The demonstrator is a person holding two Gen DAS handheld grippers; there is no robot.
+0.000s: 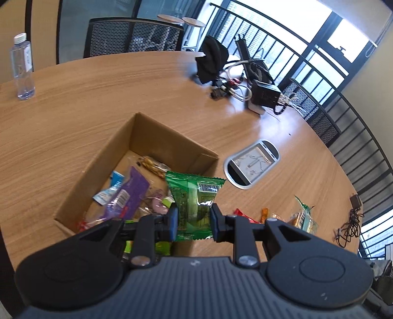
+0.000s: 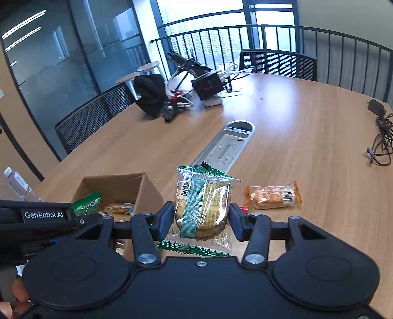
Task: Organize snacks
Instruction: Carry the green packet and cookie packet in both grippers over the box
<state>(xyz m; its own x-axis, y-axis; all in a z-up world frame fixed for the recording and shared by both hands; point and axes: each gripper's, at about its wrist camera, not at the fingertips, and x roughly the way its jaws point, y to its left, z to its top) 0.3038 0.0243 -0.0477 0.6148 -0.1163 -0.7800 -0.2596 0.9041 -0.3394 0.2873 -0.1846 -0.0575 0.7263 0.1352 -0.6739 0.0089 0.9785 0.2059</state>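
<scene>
Left gripper (image 1: pixel 194 222) clamping crinkly green foil packet (image 1: pixel 194 196) above open cardboard box (image 1: pixel 169 137); right gripper (image 2: pixel 200 220) squeezing clear round-biscuit pack (image 2: pixel 202 208) over wood-grain table (image 2: pixel 294 137), beside box

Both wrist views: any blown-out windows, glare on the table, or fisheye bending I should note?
Left wrist view: the window top right is blown out to white, a pale sheen lies on the table, and the railing bows strongly. Right wrist view: the window is bright but buildings remain visible; the table edge curves; the cookie packet is sharp.
</scene>
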